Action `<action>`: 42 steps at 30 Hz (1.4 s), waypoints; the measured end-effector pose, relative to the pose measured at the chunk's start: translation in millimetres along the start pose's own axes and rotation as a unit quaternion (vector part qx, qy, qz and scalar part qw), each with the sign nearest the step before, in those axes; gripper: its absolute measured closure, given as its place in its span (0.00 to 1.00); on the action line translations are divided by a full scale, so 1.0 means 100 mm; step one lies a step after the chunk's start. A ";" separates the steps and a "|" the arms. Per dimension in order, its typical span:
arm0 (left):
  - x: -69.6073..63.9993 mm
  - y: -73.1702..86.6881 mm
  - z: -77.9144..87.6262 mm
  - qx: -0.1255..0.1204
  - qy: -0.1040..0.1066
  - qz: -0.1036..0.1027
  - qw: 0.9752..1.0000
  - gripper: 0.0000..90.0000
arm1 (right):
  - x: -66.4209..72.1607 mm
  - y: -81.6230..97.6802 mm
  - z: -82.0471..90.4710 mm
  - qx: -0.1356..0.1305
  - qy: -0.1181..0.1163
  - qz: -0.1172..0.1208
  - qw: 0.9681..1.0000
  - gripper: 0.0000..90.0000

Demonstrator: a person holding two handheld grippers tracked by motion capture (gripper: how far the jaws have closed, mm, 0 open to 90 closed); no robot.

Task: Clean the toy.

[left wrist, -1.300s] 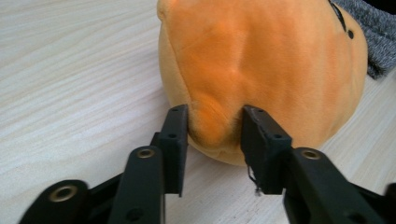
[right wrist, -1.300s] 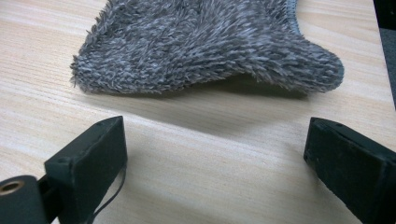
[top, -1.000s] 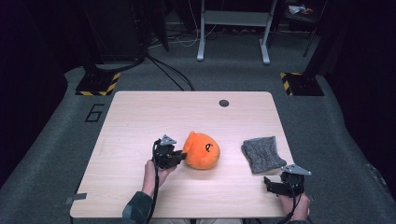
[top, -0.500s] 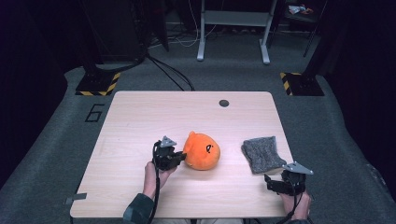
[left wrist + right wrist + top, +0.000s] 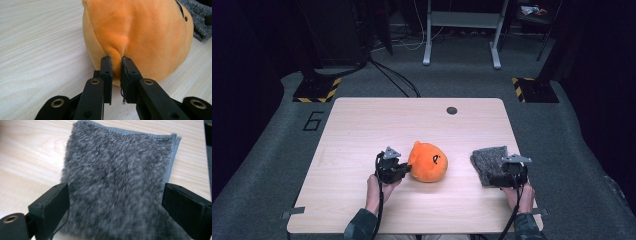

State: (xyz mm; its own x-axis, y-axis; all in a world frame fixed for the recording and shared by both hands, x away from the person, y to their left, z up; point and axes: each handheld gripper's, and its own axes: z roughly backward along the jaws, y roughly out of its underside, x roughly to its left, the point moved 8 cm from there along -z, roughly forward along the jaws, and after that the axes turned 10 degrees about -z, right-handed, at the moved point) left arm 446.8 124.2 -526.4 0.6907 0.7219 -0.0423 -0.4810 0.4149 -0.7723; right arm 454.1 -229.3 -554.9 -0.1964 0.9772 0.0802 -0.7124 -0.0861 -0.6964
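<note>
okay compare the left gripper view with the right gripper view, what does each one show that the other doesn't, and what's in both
Left gripper view: the orange plush toy, with a fold of its fabric pinched between the nearly closed jaws of the left tool.

Right gripper view: the right tool, jaws wide apart, just above the near edge of the cloth and pressing on nothing, and the cloth's stitched far edge.

Both: the grey fuzzy cloth, a mere corner at the upper right of the left gripper view, and the light wooden table.
</note>
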 end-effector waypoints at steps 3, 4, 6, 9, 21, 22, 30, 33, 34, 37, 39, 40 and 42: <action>0.00 -0.02 -0.01 -0.002 -0.001 -0.001 1.000 0.90 | -0.03 -0.07 -0.08 0.005 -0.002 -0.016 1.000 0.09; 0.00 -0.01 0.00 0.002 -0.002 -0.006 1.000 0.90 | -0.04 -0.08 -0.10 0.008 -0.002 -0.016 1.000 0.09; -0.01 -0.02 -0.01 -0.003 -0.004 0.006 1.000 0.90 | -0.03 -0.10 -0.16 0.015 -0.006 -0.023 1.000 0.09; -0.01 -0.02 -0.01 -0.006 -0.008 0.005 1.000 0.90 | -0.03 -0.10 -0.25 0.032 0.001 -0.019 0.999 0.11; 0.00 -0.02 -0.01 -0.005 -0.002 0.005 1.000 0.90 | -0.01 -0.08 -0.27 0.037 -0.014 -0.023 0.999 0.57; 0.00 -0.02 -0.01 -0.005 -0.002 0.005 1.000 0.90 | -0.01 -0.08 -0.27 0.037 -0.015 -0.022 0.999 0.61; 0.00 -0.02 -0.01 -0.002 -0.001 0.003 1.000 0.90 | 0.00 -0.07 -0.24 0.035 -0.026 -0.027 0.999 0.80; 0.01 -0.02 -0.01 0.002 -0.003 -0.002 1.000 0.90 | 0.01 -0.06 -0.22 0.030 -0.033 -0.034 0.998 0.83; 0.01 -0.02 0.00 0.004 -0.003 -0.004 1.000 0.90 | 0.01 -0.06 -0.22 0.030 -0.033 -0.034 0.998 0.83; -0.01 -0.03 -0.01 0.002 -0.004 0.001 1.000 0.90 | 0.03 -0.07 -0.14 0.018 -0.040 -0.040 0.998 0.84; 0.00 -0.03 -0.01 0.003 -0.006 -0.003 1.000 0.90 | 0.02 -0.08 -0.12 0.014 -0.041 -0.032 0.999 0.84; -0.01 -0.02 -0.01 0.003 -0.005 0.000 1.000 0.90 | 0.04 -0.11 -0.07 0.004 -0.050 -0.030 0.998 0.84; 0.00 -0.01 -0.01 0.005 -0.005 -0.005 1.000 0.90 | 0.05 -0.12 -0.06 0.005 -0.053 -0.028 0.998 0.84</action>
State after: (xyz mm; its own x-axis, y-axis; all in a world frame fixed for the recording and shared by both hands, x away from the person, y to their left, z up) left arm 448.1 123.5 -525.7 0.6906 0.7227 -0.0277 -0.4790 0.4283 -0.7662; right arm 465.8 -222.5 -551.0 -0.2261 0.9548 0.1931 -0.7305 -0.0350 -0.6820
